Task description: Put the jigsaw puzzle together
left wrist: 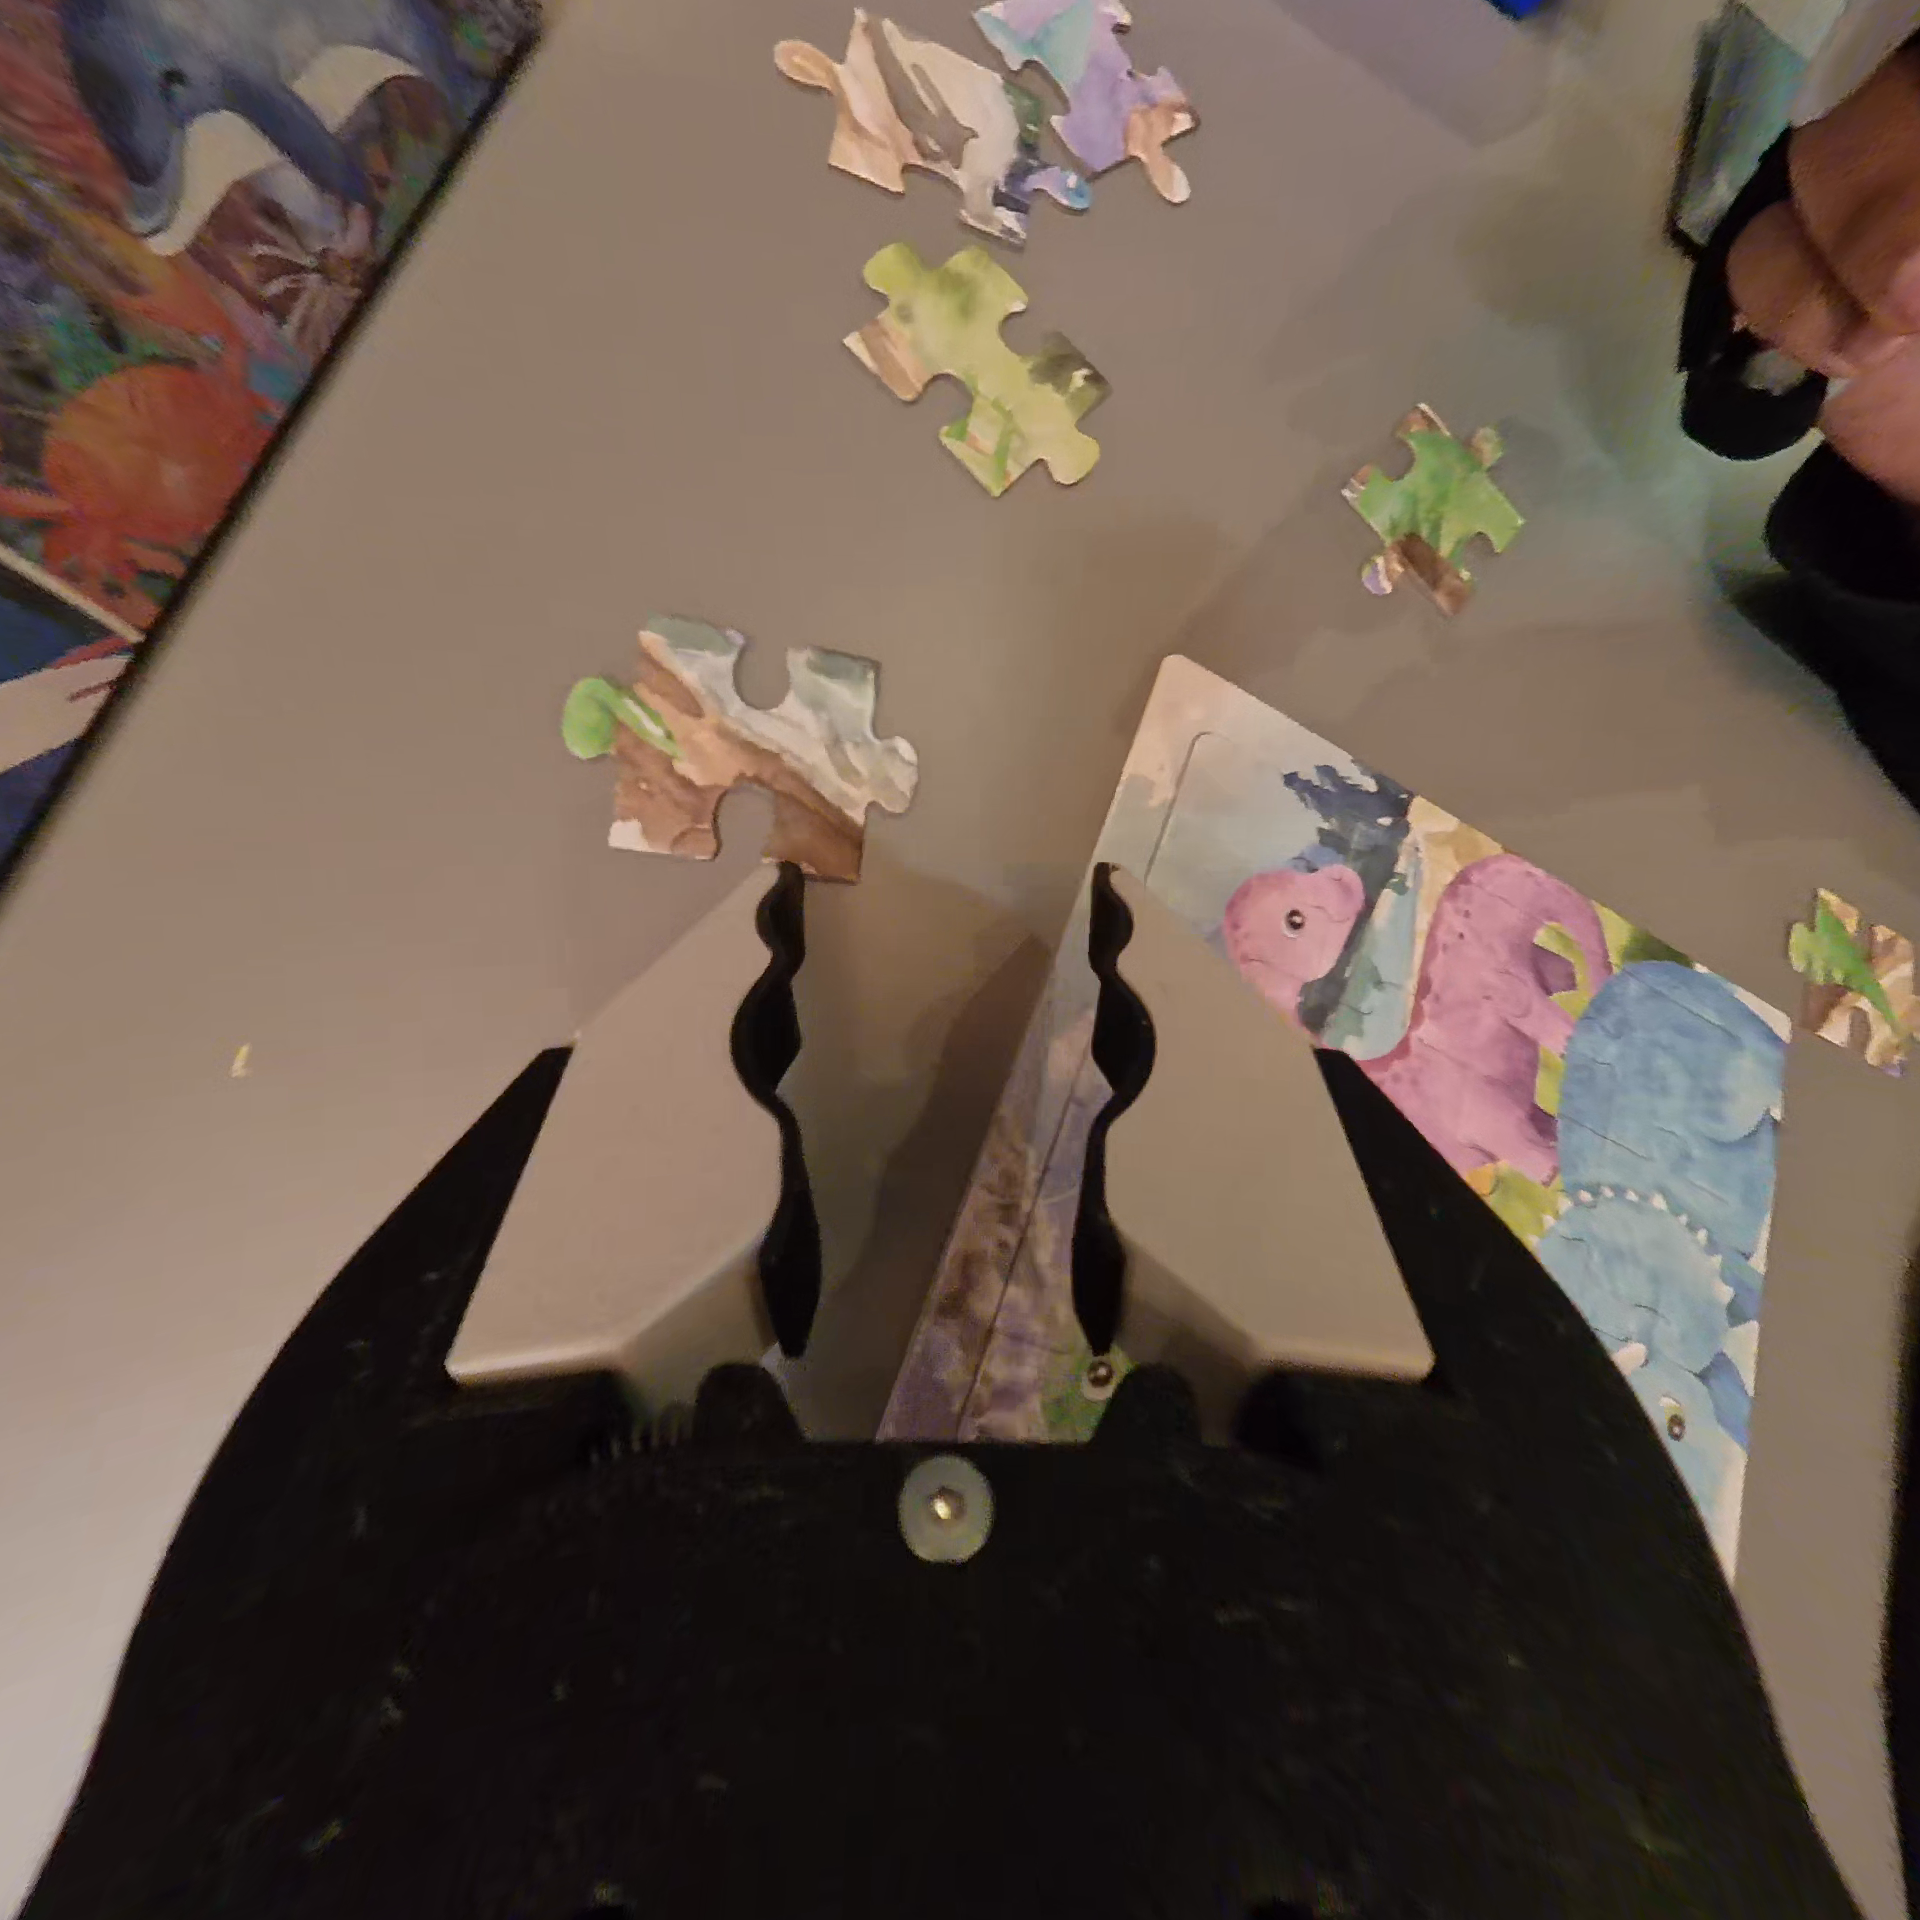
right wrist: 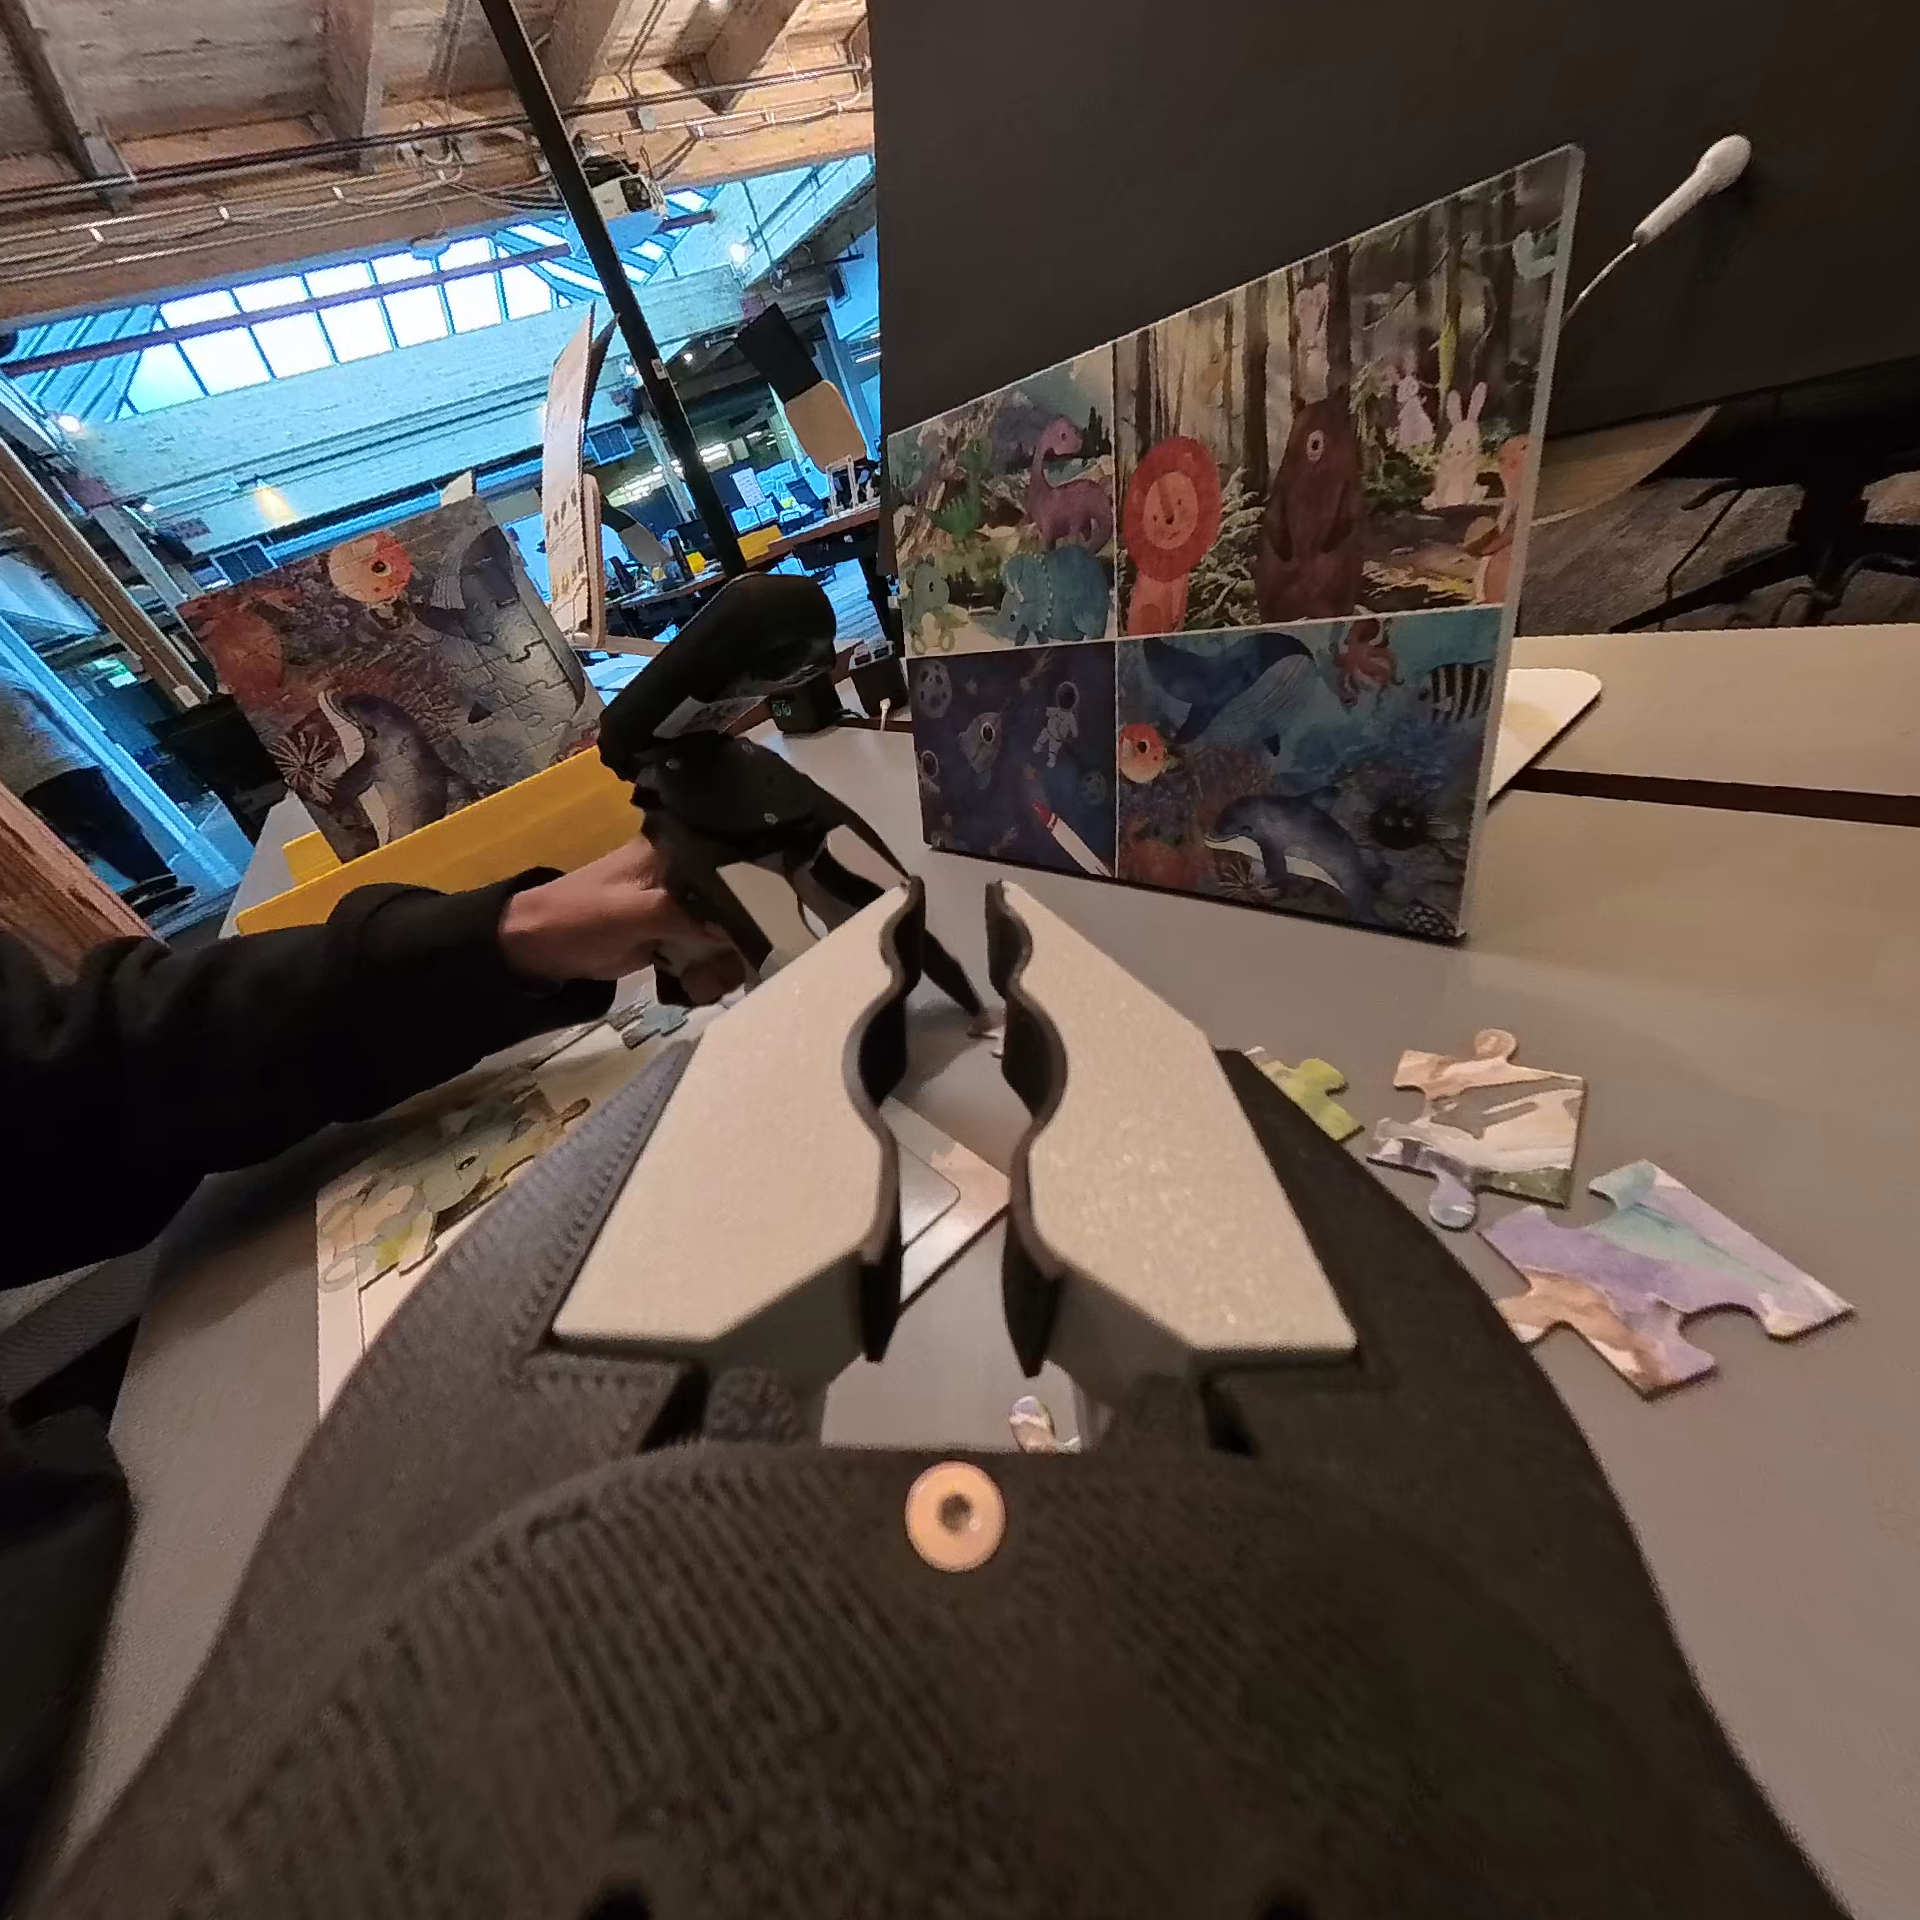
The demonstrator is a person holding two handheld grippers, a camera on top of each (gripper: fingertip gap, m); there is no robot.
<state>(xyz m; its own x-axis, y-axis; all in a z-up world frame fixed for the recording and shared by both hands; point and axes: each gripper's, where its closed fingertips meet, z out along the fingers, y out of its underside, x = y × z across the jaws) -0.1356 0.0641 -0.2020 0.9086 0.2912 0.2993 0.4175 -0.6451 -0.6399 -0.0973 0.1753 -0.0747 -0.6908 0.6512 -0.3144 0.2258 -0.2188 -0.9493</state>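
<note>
On the grey counter point(left wrist: 520, 520), the left hand-held gripper point(left wrist: 940, 873) hangs released above a brown piece point(left wrist: 743, 748) beside the dinosaur puzzle point(left wrist: 1507, 997), while the right hand-held gripper point(right wrist: 951, 899) hovers empty, fingers slightly parted.

Ceiling: bare wooden beams and planks point(right wrist: 208, 62) with pipes and cables running along them.
Windows: a long band of sloped skylight panes point(right wrist: 312, 322) showing blue daylight.
Post: a thin dark diagonal pole point(right wrist: 613, 281) rising toward the ceiling.
Wall: a flat dark partition panel point(right wrist: 1247, 135) on the right side.
Table: a smooth grey tabletop point(right wrist: 1714, 987) with a dark seam across it farther back.
Bin: a bright yellow plastic bin point(right wrist: 457, 842) at the left.
Far room: desks and clutter, dimly lit and too small to identify.
</note>
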